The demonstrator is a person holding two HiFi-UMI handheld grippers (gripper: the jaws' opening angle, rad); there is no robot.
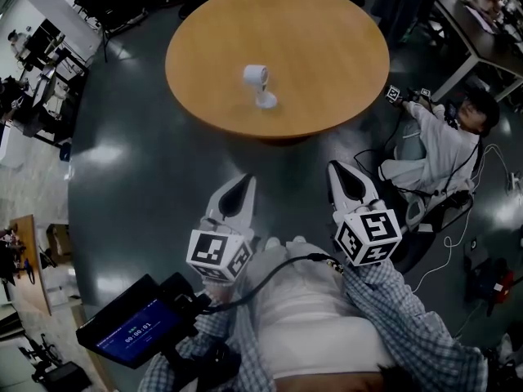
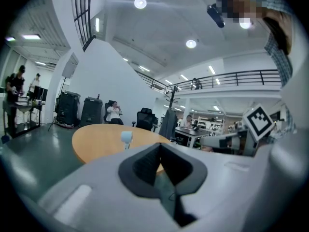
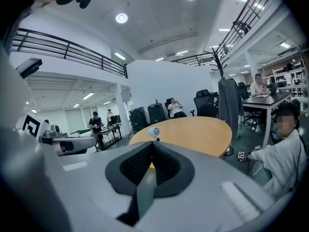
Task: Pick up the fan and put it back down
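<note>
Both grippers are held close in front of the person's checked shirt [image 1: 409, 325]. Left gripper [image 1: 243, 183] is clenched with nothing between the jaws. Right gripper [image 1: 342, 171] is also clenched and empty. White fan [image 1: 258, 84] stands upright near the middle of the round wooden table [image 1: 196, 88], well apart from both grippers and untouched. Another person [image 1: 445, 137] sits low to the right of the table.

fan [image 2: 126, 137] tiny, table [image 2: 96, 140] part-hidden behind left tool [image 2: 160, 145]
</note>
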